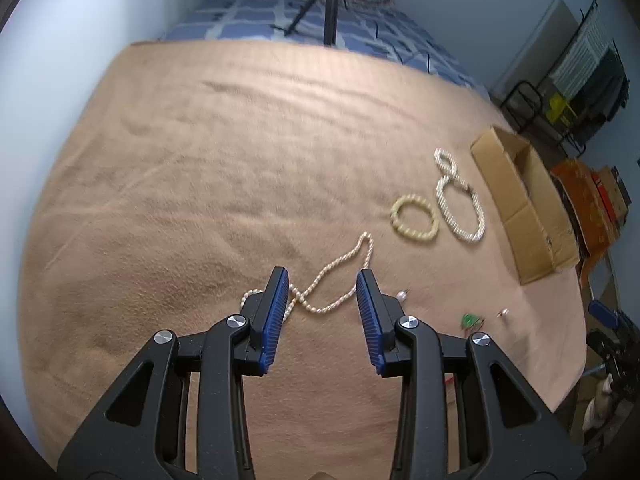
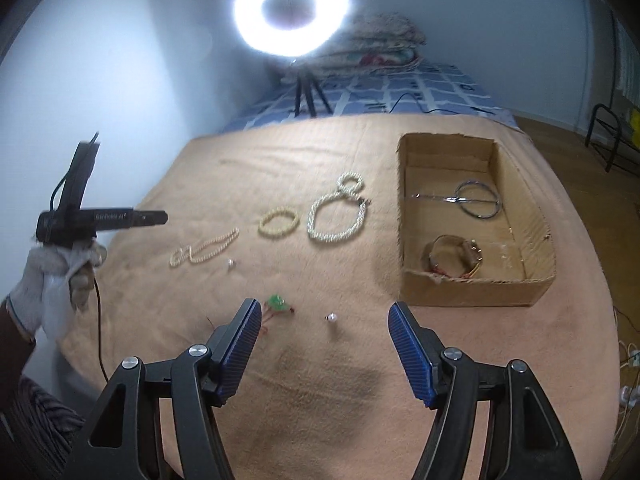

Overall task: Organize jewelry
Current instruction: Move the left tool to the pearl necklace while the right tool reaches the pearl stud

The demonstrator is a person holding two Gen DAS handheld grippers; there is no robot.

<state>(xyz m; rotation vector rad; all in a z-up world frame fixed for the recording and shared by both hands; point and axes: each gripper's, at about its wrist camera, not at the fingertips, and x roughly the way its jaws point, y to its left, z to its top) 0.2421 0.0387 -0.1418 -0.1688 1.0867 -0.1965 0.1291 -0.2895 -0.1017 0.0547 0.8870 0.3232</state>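
Loosely looped on the tan blanket (image 1: 200, 160), the thin pearl strand (image 1: 332, 276) lies just ahead of the left tongs (image 1: 322, 280), whose blue pads stand apart with nothing pressed between them; part of the strand shows in the gap beyond the tips, and its near end passes behind the left finger. Beyond it to the right lie a yellowish bead bracelet (image 1: 414, 218) and a thick pearl necklace (image 1: 460, 204) twisted into a large loop with a small one on top, the two just beside each other. Right of those stands an open cardboard box (image 1: 520, 216).

From the right wrist view, the right tongs (image 2: 325, 314) also stand wide apart and empty, over the blanket. A small pearl earring (image 2: 331, 317) lies between their tips, and a green ornament with red threads (image 2: 276, 304) sits by the left finger. Another small earring (image 2: 231, 263) lies near the thin strand. Inside the box rest a silver bangle (image 2: 478, 200) and a brown-and-gold bracelet (image 2: 454, 256). A white-gloved hand (image 2: 52, 276) grips the left tool at the blanket's left edge. A lit ring light (image 2: 291, 12) on a tripod stands on the bed behind.
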